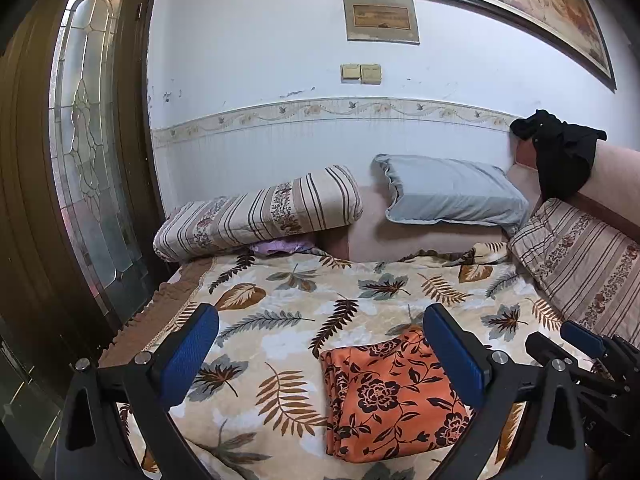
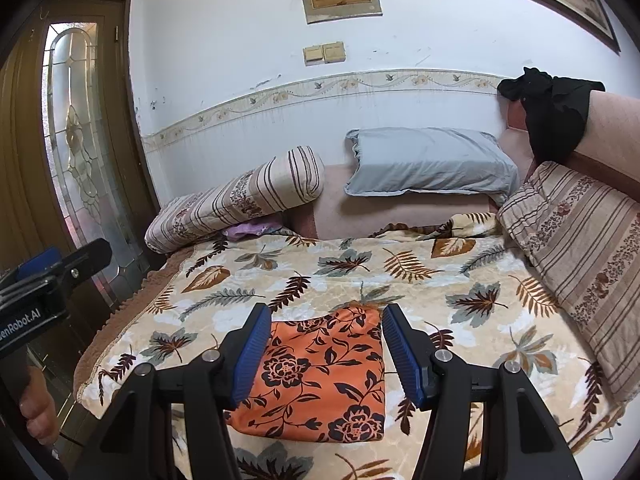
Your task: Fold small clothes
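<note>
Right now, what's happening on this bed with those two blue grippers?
A person holds a blue-padded gripper in each hand over the leaf-patterned blanket. A folded orange cloth with black flowers lies flat on it, held by neither gripper. The right gripper is open, its fingers either side of the cloth in its view. The left gripper is open too, wider, nothing between its pads. The fold looks finished.

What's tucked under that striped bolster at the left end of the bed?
A crumpled lilac cloth pokes out from under the striped bolster, lying on the leaf-print blanket. Only its front edge shows; the bolster covers the rest, so I cannot tell what garment it is.
</note>
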Motion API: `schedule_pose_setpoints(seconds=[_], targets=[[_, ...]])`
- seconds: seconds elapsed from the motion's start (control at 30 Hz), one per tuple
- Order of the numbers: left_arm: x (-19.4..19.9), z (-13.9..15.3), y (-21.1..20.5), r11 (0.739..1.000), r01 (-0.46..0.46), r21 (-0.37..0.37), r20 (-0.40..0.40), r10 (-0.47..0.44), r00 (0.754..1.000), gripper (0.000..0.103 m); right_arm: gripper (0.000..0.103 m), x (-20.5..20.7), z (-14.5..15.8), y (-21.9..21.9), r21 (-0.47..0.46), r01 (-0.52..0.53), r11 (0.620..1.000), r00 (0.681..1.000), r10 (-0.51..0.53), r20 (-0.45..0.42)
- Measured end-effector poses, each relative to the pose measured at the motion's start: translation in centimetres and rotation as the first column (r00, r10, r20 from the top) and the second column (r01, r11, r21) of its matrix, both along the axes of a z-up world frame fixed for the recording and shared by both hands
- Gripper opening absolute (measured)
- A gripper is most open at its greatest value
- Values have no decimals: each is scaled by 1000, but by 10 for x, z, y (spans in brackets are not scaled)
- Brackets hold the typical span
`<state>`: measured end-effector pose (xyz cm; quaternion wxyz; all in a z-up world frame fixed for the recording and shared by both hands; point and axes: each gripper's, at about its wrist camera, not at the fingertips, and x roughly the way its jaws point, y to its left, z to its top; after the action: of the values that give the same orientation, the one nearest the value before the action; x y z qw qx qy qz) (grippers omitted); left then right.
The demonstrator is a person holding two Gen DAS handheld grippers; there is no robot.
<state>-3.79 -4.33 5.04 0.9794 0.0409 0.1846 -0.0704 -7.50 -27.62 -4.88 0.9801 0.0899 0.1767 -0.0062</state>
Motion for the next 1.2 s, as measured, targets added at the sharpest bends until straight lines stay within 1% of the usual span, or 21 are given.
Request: schedule_pose_setpoints(seconds=[0.2, 0.53, 0.9, 1.2], targets=[[9, -7, -3, 1000, 2, 6, -20, -2, 1000, 102, 62, 12, -9, 0, 3, -6, 1000, 1000, 6, -24], [15, -12, 0, 1000, 7, 1, -38, -7, 999, 102, 62, 19, -11, -3, -3, 7, 1000, 1000, -7, -20], [13, -15, 3, 1000, 21, -6, -43, -21, 999, 102, 62, 15, -8, 9, -28, 2, 1000, 1000, -2, -16], [22, -18, 14, 1000, 4, -15, -56, -5, 998, 102, 62, 28, -10, 21, -42, -22, 999, 999, 21, -28]])
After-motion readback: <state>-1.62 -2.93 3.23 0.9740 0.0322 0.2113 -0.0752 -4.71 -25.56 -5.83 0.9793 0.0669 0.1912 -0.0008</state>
